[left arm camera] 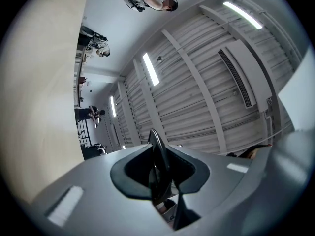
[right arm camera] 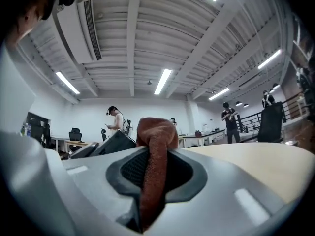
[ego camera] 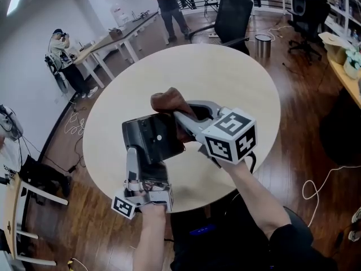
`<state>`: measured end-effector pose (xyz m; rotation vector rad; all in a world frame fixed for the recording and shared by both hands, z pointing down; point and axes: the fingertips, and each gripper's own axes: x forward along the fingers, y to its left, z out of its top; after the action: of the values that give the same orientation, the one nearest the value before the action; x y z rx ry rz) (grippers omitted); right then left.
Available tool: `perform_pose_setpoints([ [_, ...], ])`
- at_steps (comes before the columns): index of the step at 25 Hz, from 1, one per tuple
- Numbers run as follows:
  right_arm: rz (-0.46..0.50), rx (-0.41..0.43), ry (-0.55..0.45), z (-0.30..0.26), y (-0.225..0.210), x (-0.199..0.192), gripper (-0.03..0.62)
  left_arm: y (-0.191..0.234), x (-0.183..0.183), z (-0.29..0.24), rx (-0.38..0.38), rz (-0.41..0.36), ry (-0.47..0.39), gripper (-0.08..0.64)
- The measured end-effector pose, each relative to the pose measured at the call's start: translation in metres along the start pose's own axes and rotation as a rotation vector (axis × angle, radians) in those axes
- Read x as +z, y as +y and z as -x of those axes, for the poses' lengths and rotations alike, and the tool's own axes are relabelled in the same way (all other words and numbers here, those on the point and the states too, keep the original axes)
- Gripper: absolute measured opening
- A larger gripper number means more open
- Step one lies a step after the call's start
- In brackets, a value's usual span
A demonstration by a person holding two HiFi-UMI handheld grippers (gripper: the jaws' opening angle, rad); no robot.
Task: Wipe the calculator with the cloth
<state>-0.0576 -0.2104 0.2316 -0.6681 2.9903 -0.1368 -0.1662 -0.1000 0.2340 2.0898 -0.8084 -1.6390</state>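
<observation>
Wiping step in hand, judging by the contact. The round table (ego camera: 242, 95) is bare where it shows, and both tools are held up over its near edge. The calculator (ego camera: 152, 137), dark and slab-shaped, is lifted off the table and tilted, its lower end pinched by the left gripper (ego camera: 145, 171). That gripper's own view shows narrow jaws clamped on the thin dark edge of the device (left arm camera: 158, 166). The right gripper (ego camera: 179, 119) comes in level from the right, jaws closed on a bunched brown cloth (ego camera: 168, 100). The cloth wad sticks out past the tips and sits against the calculator's far edge. In the right gripper view the cloth (right arm camera: 155, 151) fills the gap between the jaws, with the calculator just beside it to the left.

Next move likely calls for dragging the cloth across the calculator's face while the left grip stays firm, since a slab held by one end could pivot under pressure.
</observation>
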Motion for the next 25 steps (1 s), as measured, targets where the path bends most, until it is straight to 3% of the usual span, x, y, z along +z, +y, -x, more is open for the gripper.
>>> perform_pose_setpoints([
  [3, -0.062, -0.086, 0.007, 0.014, -0.033, -0.009, 0.077, -0.001, 0.004, 0.000, -0.009, 0.023, -0.022, 0.069],
  [5, -0.111, -0.096, -0.021, 0.021, -0.039, -0.005, 0.077, -0.001, 0.008, -0.002, -0.011, 0.025, -0.033, 0.069],
  [8, -0.105, 0.044, -0.077, 0.021, 0.009, 0.018, 0.077, -0.001, 0.007, -0.007, -0.005, 0.019, -0.043, 0.069],
  [10, -0.028, 0.144, -0.067, 0.014, 0.054, 0.025, 0.077, -0.001, 0.004, -0.008, -0.002, 0.016, -0.045, 0.069],
  [12, 0.088, 0.165, -0.027, 0.008, 0.081, 0.020, 0.077, -0.003, 0.000, -0.008, -0.010, 0.023, -0.047, 0.069],
  [15, 0.156, 0.081, 0.003, 0.009, 0.068, 0.009, 0.077, -0.008, -0.001, -0.006, -0.023, 0.035, -0.051, 0.072],
  [22, 0.017, -0.096, 0.057, 0.020, -0.018, -0.024, 0.077, -0.009, 0.004, -0.002, -0.019, 0.034, -0.056, 0.072],
  [25, -0.069, -0.124, 0.042, 0.031, -0.036, -0.028, 0.077, -0.010, 0.005, -0.004, -0.024, 0.040, -0.066, 0.071],
])
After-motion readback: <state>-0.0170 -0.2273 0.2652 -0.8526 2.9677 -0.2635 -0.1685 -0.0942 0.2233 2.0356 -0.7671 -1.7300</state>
